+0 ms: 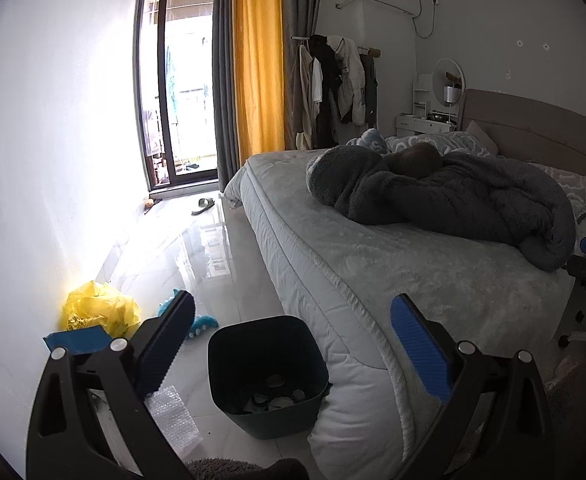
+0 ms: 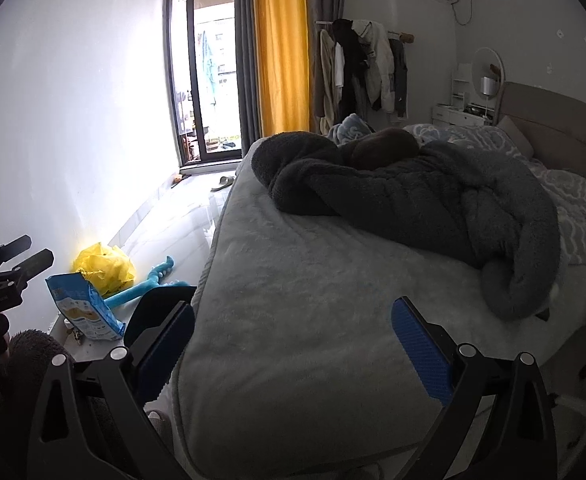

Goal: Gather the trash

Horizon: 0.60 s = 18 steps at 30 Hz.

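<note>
Down on the pale tiled floor point(image 1: 229, 272), the trash sits in a loose cluster by the white wall: a crumpled yellow plastic bag point(image 1: 101, 312), a blue snack pouch point(image 2: 83, 308) just in front of it, and a sheet of bubble wrap point(image 1: 171, 408) nearer the camera. A dark bin point(image 1: 269, 372) stands between that cluster and the corner of the bed point(image 1: 373, 280), and a few small items already lie at its bottom; what they are is too dim to tell. A blue dinosaur plush toy point(image 2: 149, 284) lies right beside the yellow bag.

The left gripper point(image 1: 293, 344) hovers above the bin with its fingers spread wide and nothing between them. The right gripper point(image 2: 293, 344) is likewise spread and empty, held over the mattress corner, away from the litter.

The risks, as I judge them, come from the crowding. The plush lies so close to the bag that a broad grab could take the toy along with the trash. Bubble wrap lying flat on glossy tile may slide away from the fingers rather than lift. The light bin could tip or skid if a gripper knocks its rim.
</note>
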Each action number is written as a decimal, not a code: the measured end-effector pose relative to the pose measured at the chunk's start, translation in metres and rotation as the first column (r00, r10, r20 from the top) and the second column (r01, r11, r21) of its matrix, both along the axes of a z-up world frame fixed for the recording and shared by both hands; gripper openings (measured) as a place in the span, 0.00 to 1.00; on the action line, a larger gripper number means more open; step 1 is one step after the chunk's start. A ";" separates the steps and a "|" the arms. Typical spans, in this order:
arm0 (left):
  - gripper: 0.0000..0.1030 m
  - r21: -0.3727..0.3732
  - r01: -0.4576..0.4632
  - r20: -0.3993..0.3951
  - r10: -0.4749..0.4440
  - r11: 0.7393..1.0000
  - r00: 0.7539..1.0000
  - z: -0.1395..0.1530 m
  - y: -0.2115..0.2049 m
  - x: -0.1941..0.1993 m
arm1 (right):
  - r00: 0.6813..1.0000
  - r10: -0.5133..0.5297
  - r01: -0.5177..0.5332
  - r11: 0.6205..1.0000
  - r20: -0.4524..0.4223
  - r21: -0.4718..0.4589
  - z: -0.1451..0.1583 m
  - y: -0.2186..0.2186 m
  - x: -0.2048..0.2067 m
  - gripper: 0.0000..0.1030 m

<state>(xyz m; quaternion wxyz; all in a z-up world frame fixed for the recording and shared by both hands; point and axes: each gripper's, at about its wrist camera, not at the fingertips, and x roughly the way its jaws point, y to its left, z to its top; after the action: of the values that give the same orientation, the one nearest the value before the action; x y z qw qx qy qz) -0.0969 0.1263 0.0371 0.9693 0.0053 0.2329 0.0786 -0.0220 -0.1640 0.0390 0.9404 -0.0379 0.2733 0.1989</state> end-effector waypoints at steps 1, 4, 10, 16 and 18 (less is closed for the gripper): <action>0.97 -0.005 0.004 0.000 -0.004 1.000 1.000 -0.001 0.000 -0.001 | 1.000 -0.011 0.011 1.000 0.000 -0.004 -0.001 -0.003 -0.003 0.97; 0.97 -0.036 0.011 -0.001 -0.011 0.999 1.000 -0.003 0.006 -0.001 | 1.000 -0.022 0.022 1.000 0.012 0.012 0.001 -0.011 -0.011 0.97; 0.97 -0.054 0.012 -0.009 -0.013 0.998 1.000 -0.009 0.010 -0.006 | 1.000 0.009 -0.010 0.999 0.024 0.032 -0.001 -0.018 -0.019 0.97; 0.97 -0.052 0.028 -0.021 -0.029 0.998 0.999 -0.011 0.009 -0.006 | 1.000 0.011 -0.013 0.995 0.028 0.094 -0.001 -0.030 -0.020 0.97; 0.97 -0.050 0.038 -0.019 -0.039 0.998 0.999 -0.011 0.008 -0.007 | 0.999 0.008 -0.011 0.995 0.035 0.101 0.000 -0.031 -0.023 0.97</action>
<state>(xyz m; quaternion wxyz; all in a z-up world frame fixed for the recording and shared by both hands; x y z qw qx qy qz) -0.1040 0.1342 0.0261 0.9681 -0.0137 0.2441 0.0541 -0.0451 -0.1948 0.0389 0.9447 0.0049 0.2466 0.2162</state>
